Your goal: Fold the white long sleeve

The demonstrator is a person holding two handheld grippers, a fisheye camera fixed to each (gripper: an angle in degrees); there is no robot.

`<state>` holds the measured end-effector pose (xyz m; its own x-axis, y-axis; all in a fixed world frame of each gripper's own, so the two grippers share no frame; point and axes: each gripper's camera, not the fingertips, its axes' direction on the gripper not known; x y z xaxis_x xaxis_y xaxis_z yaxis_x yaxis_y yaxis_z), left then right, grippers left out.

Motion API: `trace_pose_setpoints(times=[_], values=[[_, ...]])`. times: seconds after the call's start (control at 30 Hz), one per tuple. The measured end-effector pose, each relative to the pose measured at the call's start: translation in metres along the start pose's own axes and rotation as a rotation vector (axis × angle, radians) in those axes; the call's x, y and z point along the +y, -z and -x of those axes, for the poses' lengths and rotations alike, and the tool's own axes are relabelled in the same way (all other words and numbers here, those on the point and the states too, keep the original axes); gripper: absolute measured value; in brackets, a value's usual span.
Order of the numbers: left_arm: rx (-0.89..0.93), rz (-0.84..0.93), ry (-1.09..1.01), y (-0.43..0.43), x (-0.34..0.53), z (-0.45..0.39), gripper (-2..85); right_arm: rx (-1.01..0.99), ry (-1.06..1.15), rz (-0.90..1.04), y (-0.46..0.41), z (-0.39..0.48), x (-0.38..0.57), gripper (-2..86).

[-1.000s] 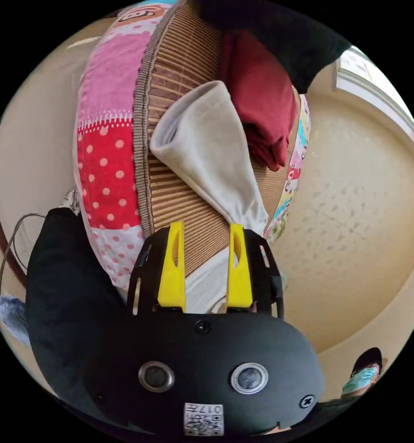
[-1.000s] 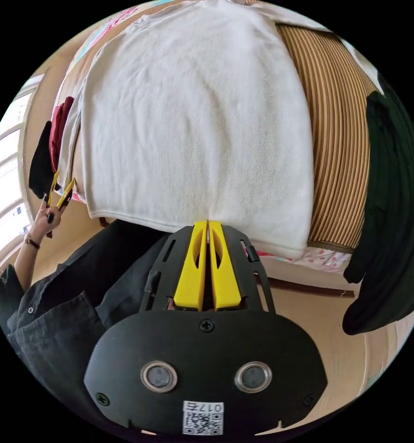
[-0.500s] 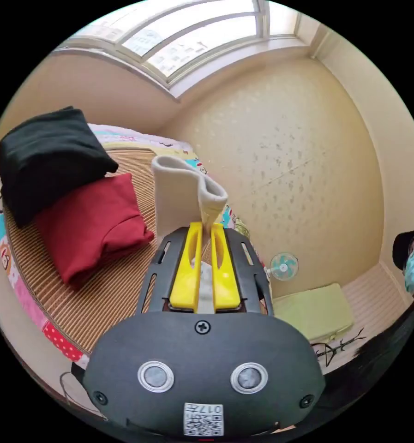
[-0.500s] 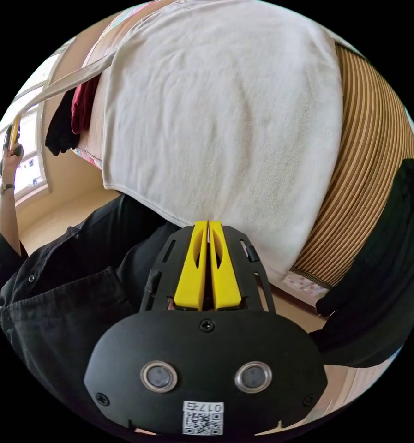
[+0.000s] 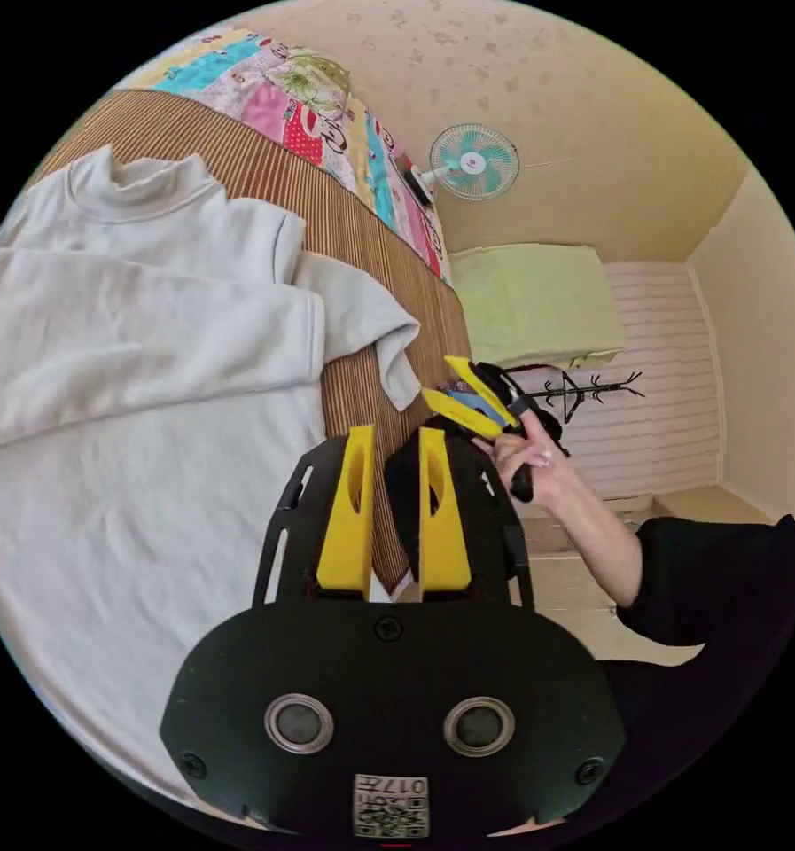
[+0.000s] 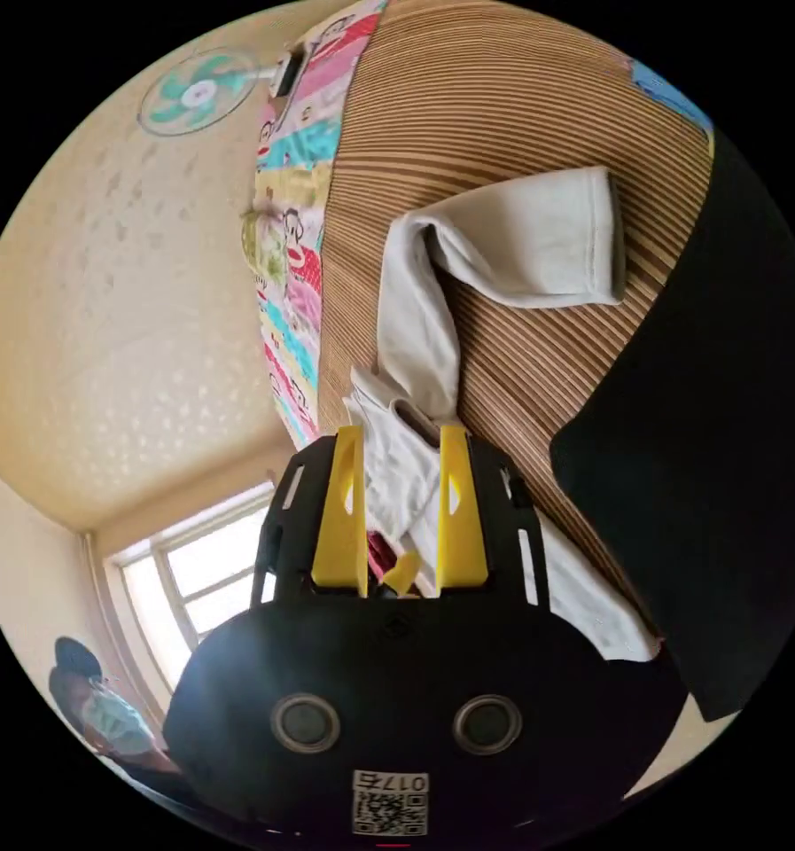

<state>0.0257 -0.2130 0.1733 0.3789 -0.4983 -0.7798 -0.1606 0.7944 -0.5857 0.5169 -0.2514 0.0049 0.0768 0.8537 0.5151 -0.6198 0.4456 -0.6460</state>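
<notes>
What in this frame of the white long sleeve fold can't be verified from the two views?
- Left gripper view: the white long sleeve's hem is hidden by the left gripper body and cut off by the picture edge.
- Right gripper view: the sleeve runs behind the right gripper; any contact with it is hidden.
- Right gripper view: the black garment is cut off at the edge.

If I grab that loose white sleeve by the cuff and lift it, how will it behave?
The white sleeve will probably go floppy and hang: it already lies bent back on itself. It looks like thick, soft knit, so likely light but bulky between the jaws. On the ribbed striped mat it may drag rather than slide, tugging the shirt body along.
</notes>
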Motion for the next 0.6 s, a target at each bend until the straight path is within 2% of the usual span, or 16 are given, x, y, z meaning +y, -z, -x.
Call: trace_pose_setpoints(times=[0.07,0.27,0.4,0.5,0.57,0.6], values=[[-0.002,0.025,0.059,0.002,0.035,0.008,7.9,-0.111,-0.24,-0.124,-0.002,-0.019,-0.017,12.1],[-0.086,0.102,0.198,0.042,0.122,0.038,7.8,-0.101,-0.559,-0.44,-0.007,-0.053,-0.039,12.7],[-0.205,0.072,0.26,0.084,0.154,0.057,7.7,-0.005,-0.726,-0.396,-0.015,-0.05,-0.058,9.6],[-0.237,-0.012,0.348,0.111,0.177,0.071,7.3,0.195,-0.488,-0.508,0.014,0.007,-0.075,3.9],[-0.23,-0.075,0.39,0.125,0.191,0.075,6.9,0.314,-0.173,-0.589,0.038,0.083,-0.075,3.1],[-0.227,-0.109,0.409,0.132,0.199,0.074,6.7,0.336,-0.086,-0.605,0.042,0.104,-0.07,3.0]])
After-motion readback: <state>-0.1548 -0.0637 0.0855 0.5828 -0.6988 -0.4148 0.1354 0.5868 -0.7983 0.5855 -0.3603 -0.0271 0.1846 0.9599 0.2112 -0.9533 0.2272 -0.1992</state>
